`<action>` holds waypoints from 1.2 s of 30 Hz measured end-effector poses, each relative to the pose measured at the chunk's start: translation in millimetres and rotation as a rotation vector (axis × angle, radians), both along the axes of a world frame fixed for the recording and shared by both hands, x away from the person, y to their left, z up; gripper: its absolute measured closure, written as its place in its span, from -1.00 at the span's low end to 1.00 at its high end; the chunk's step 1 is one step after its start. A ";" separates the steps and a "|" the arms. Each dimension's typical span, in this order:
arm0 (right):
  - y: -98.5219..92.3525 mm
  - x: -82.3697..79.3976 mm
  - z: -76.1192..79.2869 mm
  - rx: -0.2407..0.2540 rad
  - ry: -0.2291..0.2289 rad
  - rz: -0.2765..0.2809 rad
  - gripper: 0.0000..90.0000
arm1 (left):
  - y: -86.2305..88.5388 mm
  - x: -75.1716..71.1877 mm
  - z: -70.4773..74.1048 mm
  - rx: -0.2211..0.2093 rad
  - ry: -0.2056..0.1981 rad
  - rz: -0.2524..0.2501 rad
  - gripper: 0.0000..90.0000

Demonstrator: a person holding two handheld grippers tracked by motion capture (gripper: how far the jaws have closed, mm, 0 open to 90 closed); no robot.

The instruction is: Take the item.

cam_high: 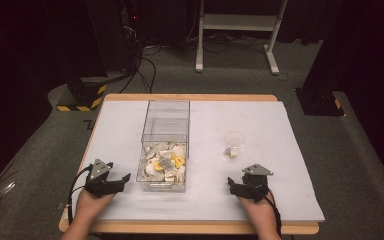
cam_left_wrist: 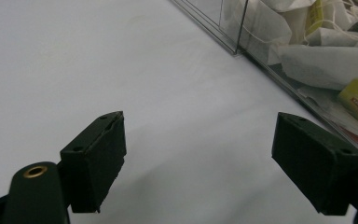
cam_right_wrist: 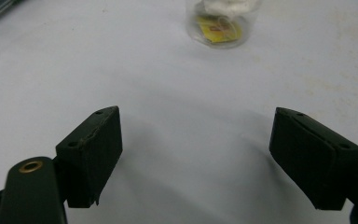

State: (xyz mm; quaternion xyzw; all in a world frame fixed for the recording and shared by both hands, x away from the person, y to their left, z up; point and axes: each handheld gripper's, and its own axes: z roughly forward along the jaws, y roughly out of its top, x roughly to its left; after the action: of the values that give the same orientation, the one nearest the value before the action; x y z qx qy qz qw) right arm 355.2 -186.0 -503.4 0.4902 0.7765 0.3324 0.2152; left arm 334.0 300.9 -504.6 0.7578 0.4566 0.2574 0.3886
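A clear plastic box (cam_high: 164, 145) stands in the middle of the white table top, its near half filled with several white and yellow tea bags (cam_high: 165, 164). Right of it is a clear cup (cam_high: 234, 144) with a tea bag in the bottom. My left gripper (cam_high: 122, 180) rests near the front edge, just left of the box, jaws wide apart with nothing between them (cam_left_wrist: 198, 163). The box wall and tea bags (cam_left_wrist: 317, 60) show at the upper right of the left gripper view. My right gripper (cam_high: 232, 184) rests front right, open and empty (cam_right_wrist: 196, 163), with the cup (cam_right_wrist: 220, 23) ahead.
The table mat (cam_high: 260, 195) ends at a wooden front edge close to both hands. Beyond the table stand a white frame's legs (cam_high: 237, 30), cables on the floor and black stands with yellow-black striped bases (cam_high: 82, 97).
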 end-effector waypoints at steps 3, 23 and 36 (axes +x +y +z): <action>1.7 0.4 -0.7 -0.008 0.003 -0.008 -0.62 | 0.7 -1.0 1.5 -0.002 -0.002 -0.007 -0.62; 2.7 1.3 -1.4 -0.017 0.017 -0.010 -0.63 | -7.4 -20.6 32.0 -0.045 -0.060 -0.074 -0.66; 3.4 0.6 -1.6 -0.021 0.011 -0.016 -0.63 | -17.4 -33.8 55.2 -0.122 -0.123 -0.141 -0.66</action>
State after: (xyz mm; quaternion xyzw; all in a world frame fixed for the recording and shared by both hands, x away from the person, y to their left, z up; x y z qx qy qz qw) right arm 355.7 -182.6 -505.0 0.4958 0.7773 0.3197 0.2185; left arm 300.2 283.5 -449.4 0.7456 0.3922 0.2472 0.4787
